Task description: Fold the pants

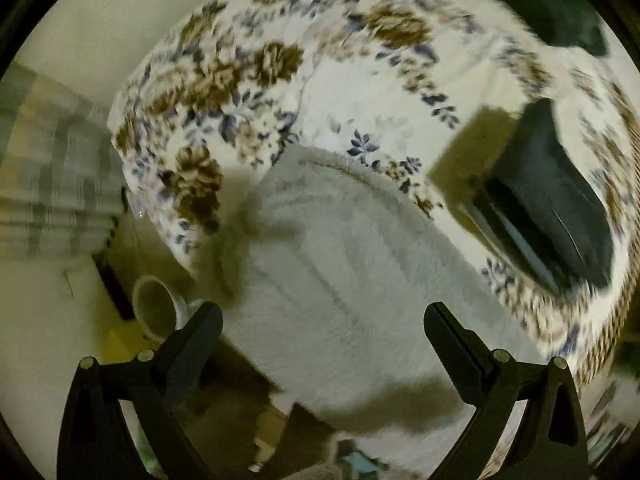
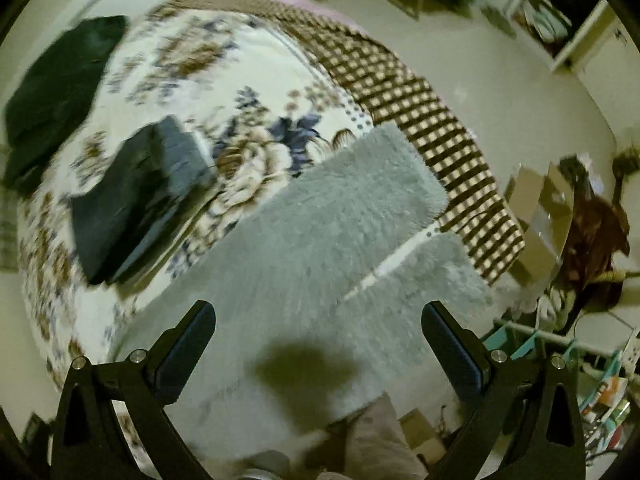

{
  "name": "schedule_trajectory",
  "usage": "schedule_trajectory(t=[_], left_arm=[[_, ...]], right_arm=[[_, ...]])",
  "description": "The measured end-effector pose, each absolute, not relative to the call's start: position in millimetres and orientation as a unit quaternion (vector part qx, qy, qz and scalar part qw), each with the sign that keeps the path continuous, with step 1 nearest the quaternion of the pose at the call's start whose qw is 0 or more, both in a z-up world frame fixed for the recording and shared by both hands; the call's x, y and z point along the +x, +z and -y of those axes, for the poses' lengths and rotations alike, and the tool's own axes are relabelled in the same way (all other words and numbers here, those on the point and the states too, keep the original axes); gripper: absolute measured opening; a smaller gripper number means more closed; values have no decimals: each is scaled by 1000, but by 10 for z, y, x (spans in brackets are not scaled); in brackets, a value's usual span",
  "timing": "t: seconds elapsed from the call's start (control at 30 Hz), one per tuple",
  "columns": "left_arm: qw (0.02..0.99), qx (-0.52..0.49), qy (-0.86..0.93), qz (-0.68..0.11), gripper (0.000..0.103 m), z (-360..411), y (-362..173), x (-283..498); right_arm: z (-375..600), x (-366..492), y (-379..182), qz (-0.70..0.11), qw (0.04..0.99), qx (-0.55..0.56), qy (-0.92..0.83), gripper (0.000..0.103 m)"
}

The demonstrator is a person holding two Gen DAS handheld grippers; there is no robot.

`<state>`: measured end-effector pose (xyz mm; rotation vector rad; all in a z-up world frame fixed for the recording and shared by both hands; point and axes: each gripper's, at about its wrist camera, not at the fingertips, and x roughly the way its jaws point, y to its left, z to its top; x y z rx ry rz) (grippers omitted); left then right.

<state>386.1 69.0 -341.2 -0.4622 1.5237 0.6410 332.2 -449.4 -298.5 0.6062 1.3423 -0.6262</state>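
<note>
Both tongs hang released, jaws wide and empty: the left gripper [image 1: 322,320] and the right gripper [image 2: 318,320] hover above the fluffy pale grey pants [image 2: 304,240], spread flat on the floral cream bedspread [image 1: 320,80]. To fold well, I judge each should pinch a matching edge and carry it over evenly. A folded dark stack [image 2: 136,196] lies beside. Motion blur hides seams; the waistband is cut off.

Dim, yellowish indoor light; heavy motion blur both views.
Fisheye bends edges w/ black vignette; dark blob shadow on the fluffy grey pants [image 2: 304,376], floral blanket [image 1: 224,80] print smeared, esp. near rim.
</note>
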Motion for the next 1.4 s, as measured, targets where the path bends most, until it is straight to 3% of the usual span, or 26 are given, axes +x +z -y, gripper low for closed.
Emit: schedule_trajectory(t=[0.4, 0.63, 0.67, 0.73, 0.77, 0.8, 0.87, 0.9, 0.97, 1.03, 1.4], left_arm=[[566, -235, 334, -716, 103, -895, -5141, 5149], [526, -214, 353, -743, 101, -1052, -5825, 5438], [523, -212, 353, -746, 95, -1081, -5900, 5460], [521, -212, 349, -749, 65, -1118, -5994, 5466], [522, -215, 345, -750, 31, -1130, -6027, 5465], [522, -218, 339, -751, 12, -1142, -6054, 5455], [535, -220, 337, -743, 5, -1167, -6026, 5430], [549, -223, 335, -733, 5, -1187, -5967, 5407], [567, -236, 327, -718, 4, -1213, -5846, 5343], [583, -246, 317, -707, 3, -1236, -5724, 5275], [663, -299, 249, -639, 3, -1330, -4654, 4593]], right_arm=[[5376, 4362, -4838, -654, 595, 292, -364, 103], [5604, 4468, -5497, -670, 536, 325, -397, 103], [5617, 4487, -5563, -673, 529, 327, -400, 103], [5635, 4526, -5680, -677, 519, 330, -404, 103], [5638, 4538, -5726, -678, 515, 333, -406, 101], [5643, 4550, -5761, -680, 510, 336, -406, 98], [5645, 4551, -5829, -686, 498, 342, -404, 75], [5639, 4549, -5837, -687, 496, 344, -404, 69], [5612, 4526, -5792, -684, 505, 344, -398, 29], [5609, 4483, -5730, -681, 516, 343, -391, 16], [5535, 3880, -4615, -621, 606, 364, -339, 9]])
